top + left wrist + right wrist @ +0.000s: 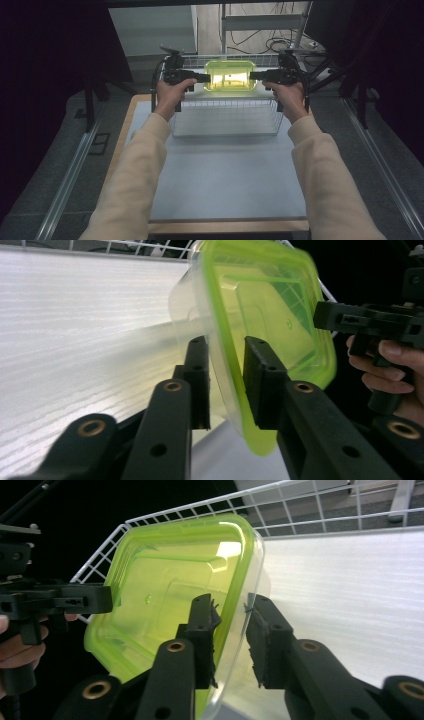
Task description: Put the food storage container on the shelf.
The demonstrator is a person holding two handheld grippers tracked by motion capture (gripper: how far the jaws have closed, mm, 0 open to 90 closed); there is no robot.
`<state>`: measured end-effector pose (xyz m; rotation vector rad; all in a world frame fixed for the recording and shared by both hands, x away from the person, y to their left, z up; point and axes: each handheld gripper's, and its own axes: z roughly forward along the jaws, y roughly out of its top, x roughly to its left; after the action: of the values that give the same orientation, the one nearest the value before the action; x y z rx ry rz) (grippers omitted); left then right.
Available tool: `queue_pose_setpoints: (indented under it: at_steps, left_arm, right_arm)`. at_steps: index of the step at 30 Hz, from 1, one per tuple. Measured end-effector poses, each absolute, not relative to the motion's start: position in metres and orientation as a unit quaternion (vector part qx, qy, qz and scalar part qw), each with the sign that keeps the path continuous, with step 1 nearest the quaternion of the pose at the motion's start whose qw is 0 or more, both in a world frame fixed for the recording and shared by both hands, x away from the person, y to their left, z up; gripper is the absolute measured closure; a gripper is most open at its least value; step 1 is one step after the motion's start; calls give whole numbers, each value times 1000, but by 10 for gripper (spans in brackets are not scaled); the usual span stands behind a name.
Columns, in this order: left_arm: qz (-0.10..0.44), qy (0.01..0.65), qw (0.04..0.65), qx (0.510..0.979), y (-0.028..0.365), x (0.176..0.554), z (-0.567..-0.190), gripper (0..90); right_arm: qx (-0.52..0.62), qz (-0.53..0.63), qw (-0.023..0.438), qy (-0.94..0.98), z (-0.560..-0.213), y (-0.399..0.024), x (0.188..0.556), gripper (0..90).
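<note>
A clear plastic container with a lime-green lid (230, 75) hangs in the air over a white wire basket (225, 119), tipped so the lid faces me. My left gripper (207, 77) is shut on its left rim and my right gripper (252, 76) on its right rim. In the left gripper view the black jaws (226, 375) pinch the lid's edge of the container (265, 315), with the right gripper (320, 317) at the far side. The right gripper view has its jaws (231, 630) on the rim of the container (165, 595), and the left gripper (107, 599) beyond.
The basket stands at the far end of a pale mat (225, 175) on a wooden table (220, 227). Its wire walls (310, 505) rise around a white floor. Metal rails (70, 175) run along both sides of the table, and cables lie on the floor behind.
</note>
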<state>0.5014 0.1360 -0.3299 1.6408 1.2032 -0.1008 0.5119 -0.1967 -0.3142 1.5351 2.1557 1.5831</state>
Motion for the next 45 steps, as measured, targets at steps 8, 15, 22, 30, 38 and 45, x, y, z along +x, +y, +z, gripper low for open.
queue_pose_setpoints:
  at_steps: [8, 15, 22, 30, 38, 45]
  left_arm:
    - [-14, 512, 527, 679, 136, 503, -330, 369]
    - [24, 476, 549, 687, 157, 462, -318, 271]
    - [42, 441, 569, 692, 172, 390, -331, 256]
    - [53, 420, 564, 709, 179, 326, -372, 247]
    - [35, 419, 538, 730, 178, 292, -422, 245]
    - [35, 414, 534, 736, 174, 287, -432, 244]
  right_arm:
    - [495, 500, 79, 706, -313, -196, 508, 495]
    - [434, 522, 120, 725, -303, -204, 472, 398]
    - [369, 529, 122, 754, -323, -217, 415, 312]
    - [347, 526, 111, 769, -369, -237, 363, 266]
    - [340, 515, 94, 781, -418, -248, 331, 264]
    - [342, 515, 96, 781, -429, -250, 327, 240]
